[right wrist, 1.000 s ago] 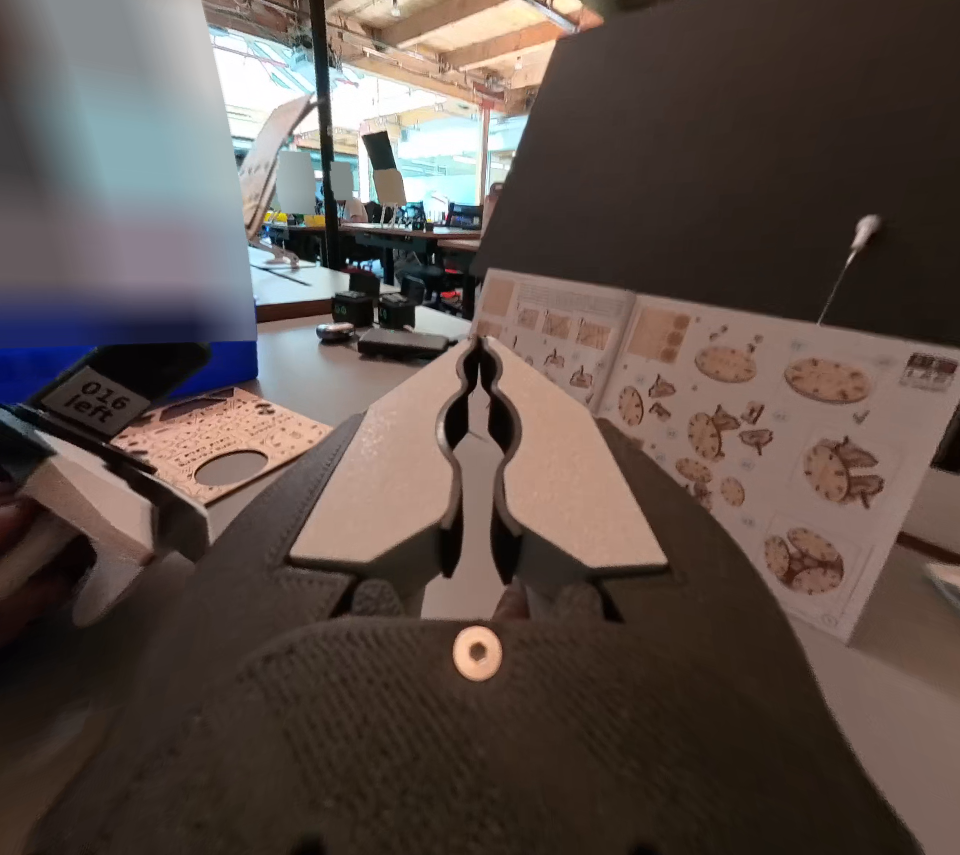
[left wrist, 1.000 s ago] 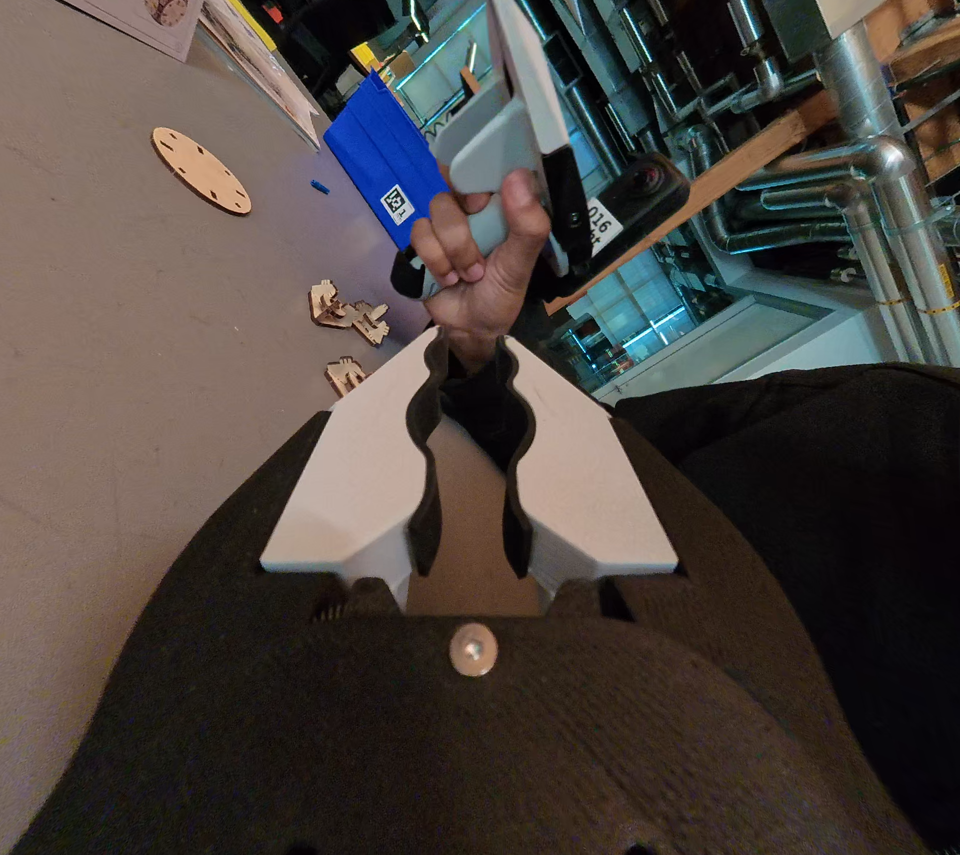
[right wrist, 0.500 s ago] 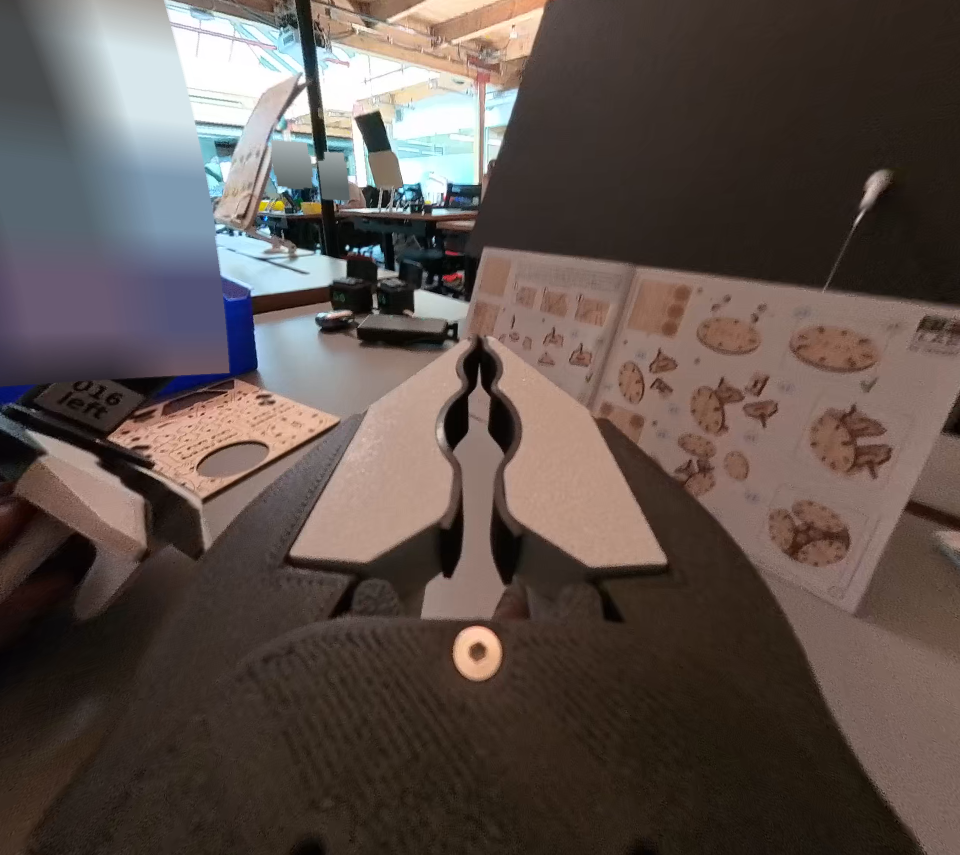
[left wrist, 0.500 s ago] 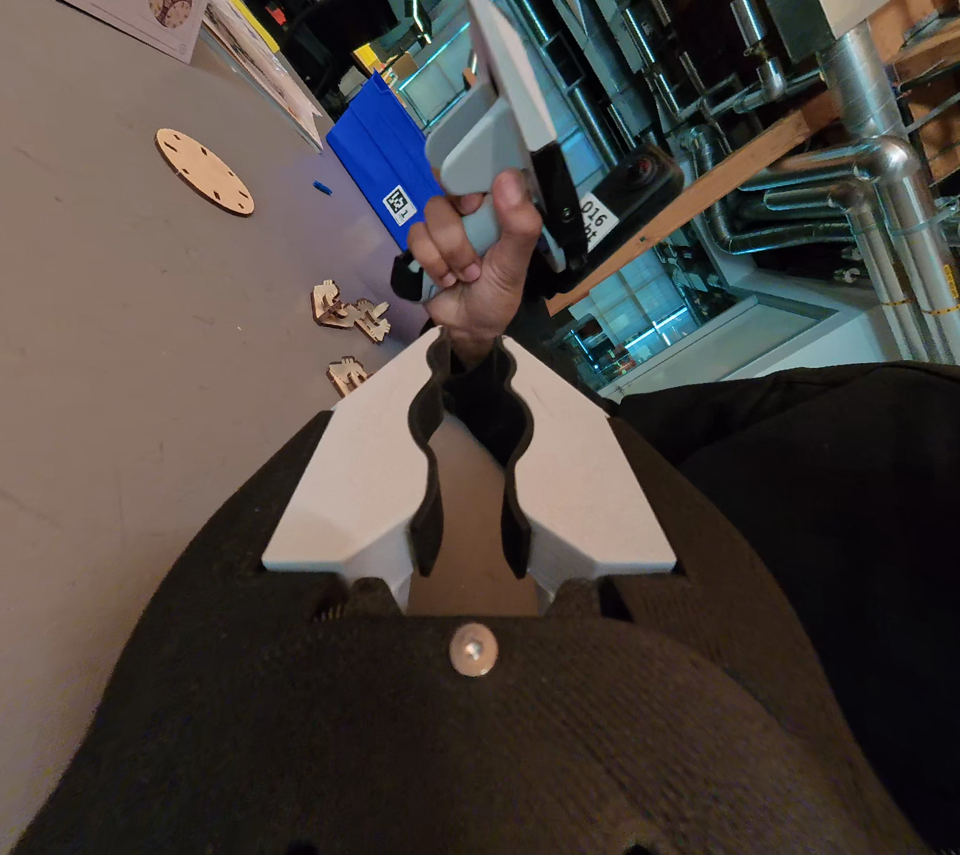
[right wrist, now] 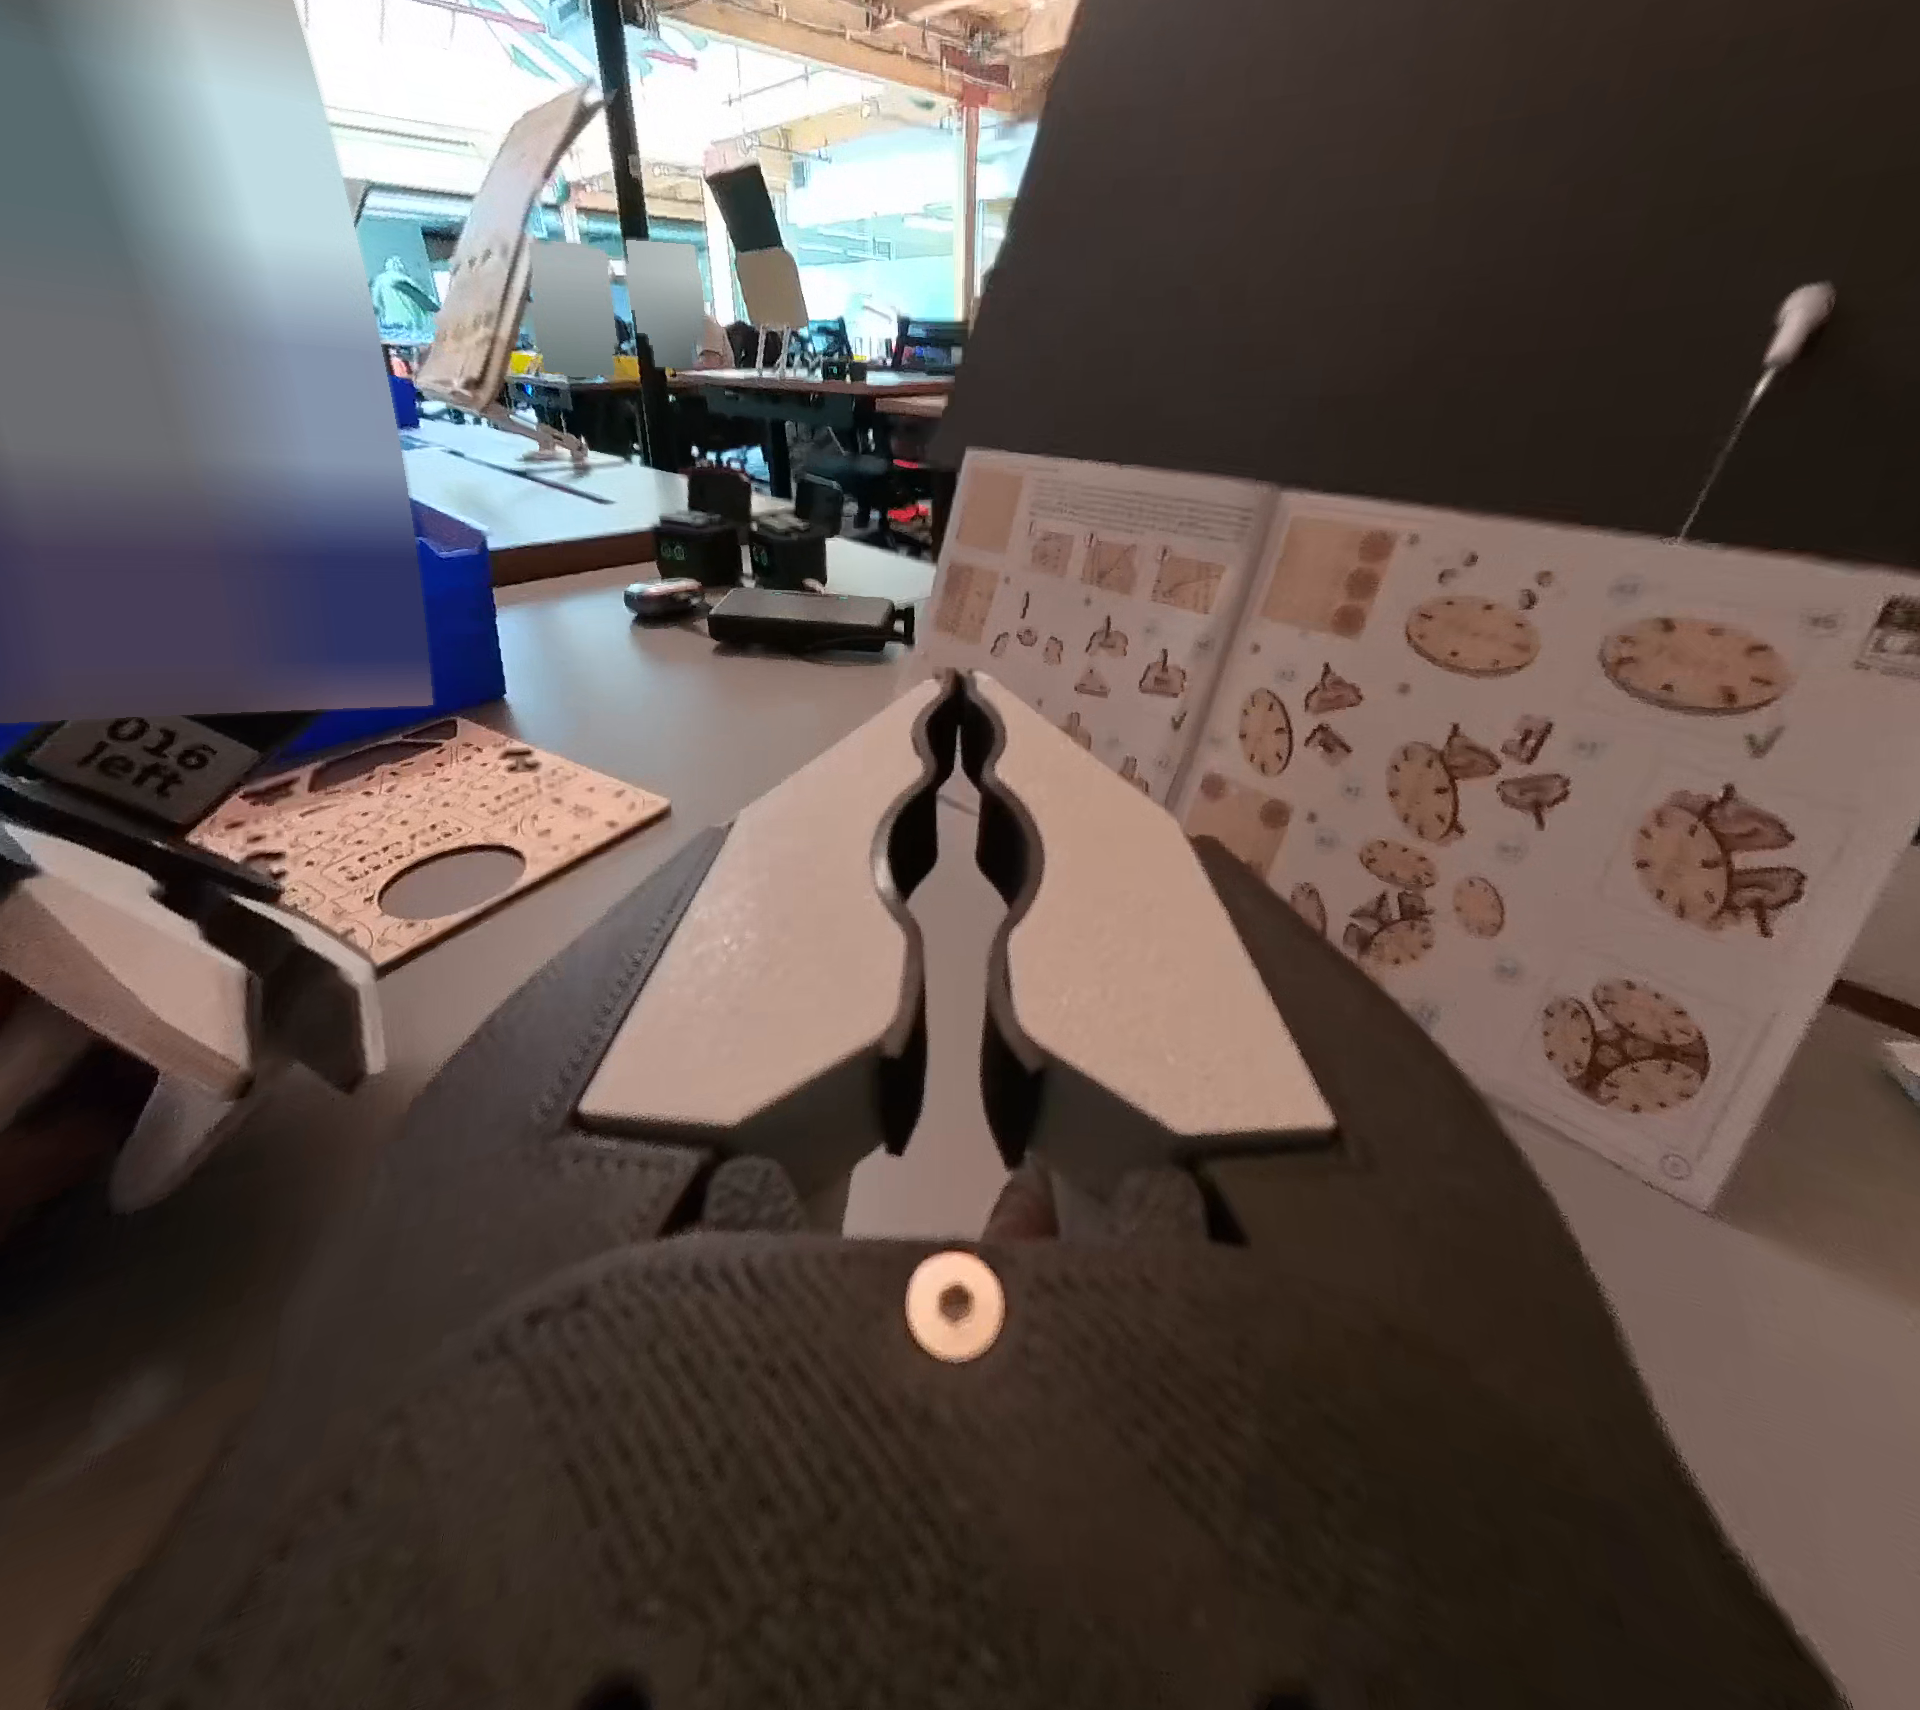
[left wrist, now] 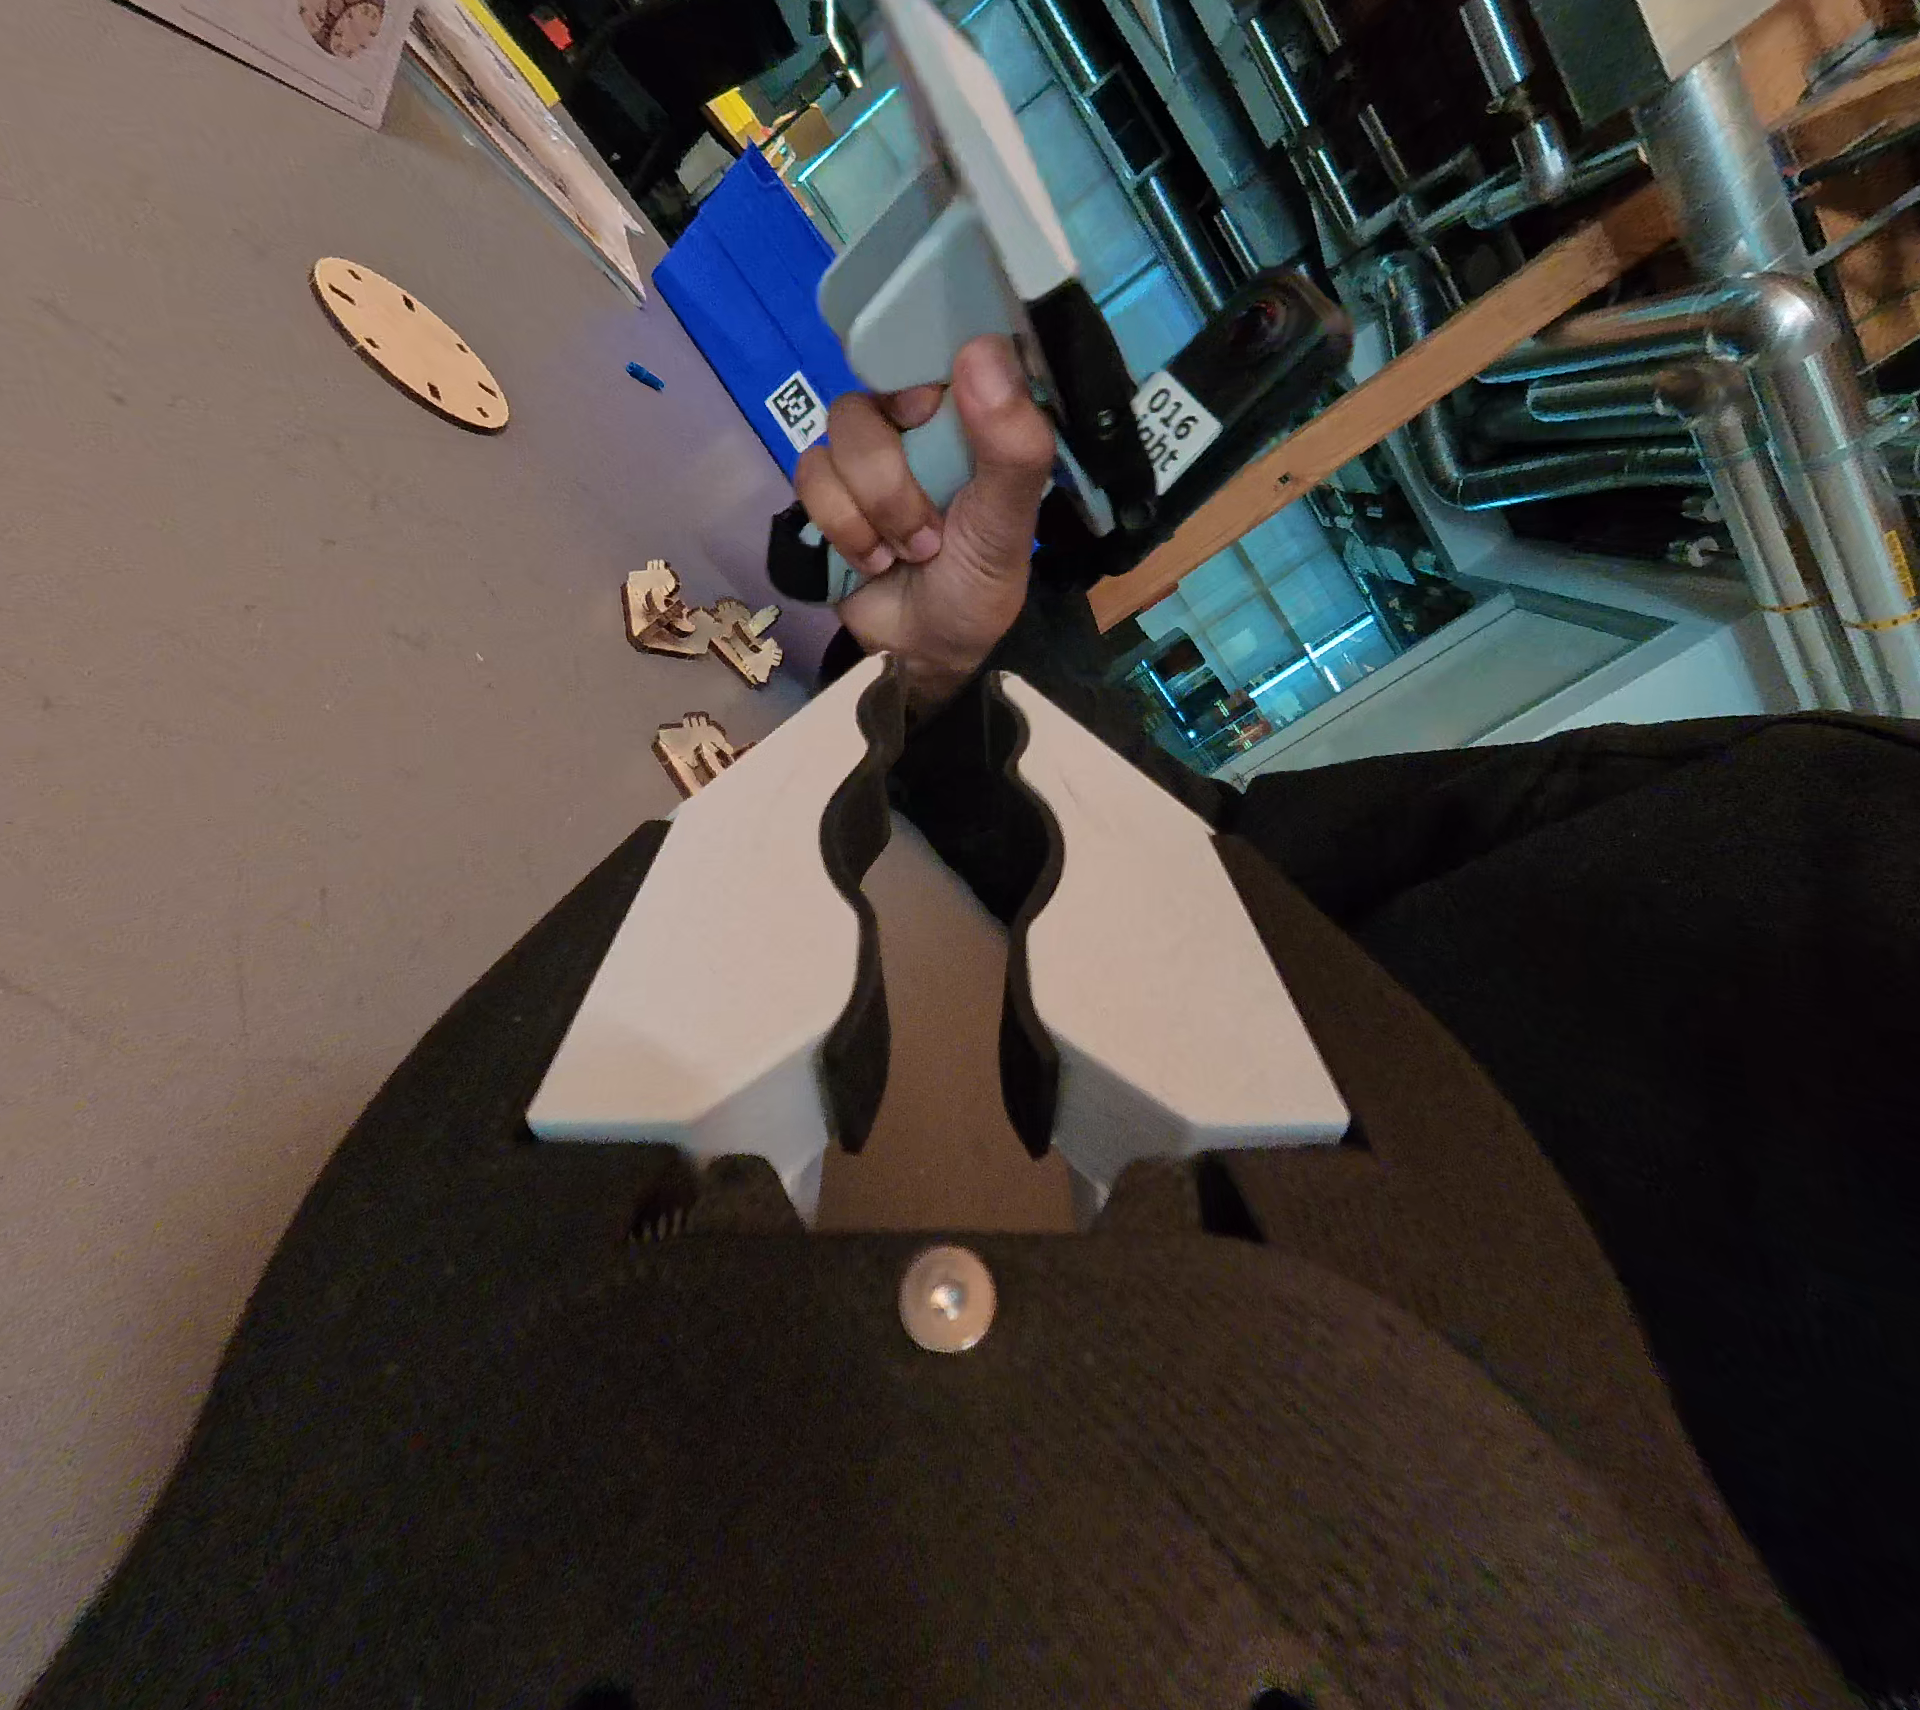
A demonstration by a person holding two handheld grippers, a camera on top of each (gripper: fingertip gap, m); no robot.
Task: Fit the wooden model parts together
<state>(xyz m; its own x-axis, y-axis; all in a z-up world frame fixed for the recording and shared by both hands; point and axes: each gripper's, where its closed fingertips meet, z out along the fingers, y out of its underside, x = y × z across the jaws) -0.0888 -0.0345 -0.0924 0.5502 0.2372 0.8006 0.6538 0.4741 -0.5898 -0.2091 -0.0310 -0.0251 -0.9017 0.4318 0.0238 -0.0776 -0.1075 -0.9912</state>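
Wooden puzzle pieces [left wrist: 698, 621] lay loose on the desk [left wrist: 208, 725], none gripped. The left gripper [left wrist: 940, 699] had its jaws slightly apart on nothing; the right gripper [right wrist: 958, 704] had its jaws closed and bare, held above the desk. 1 round wooden disc [left wrist: 410, 343] lay apart, a punched-out wooden sheet [right wrist: 436, 819] near the blue bin [right wrist: 457, 621], an open instruction booklet [right wrist: 1455, 777] propped behind. Bare desk lay between them.

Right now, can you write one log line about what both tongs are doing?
left tongs: open, holding nothing | right tongs: shut, holding nothing, near instruction booklet | wooden disc: flat on table
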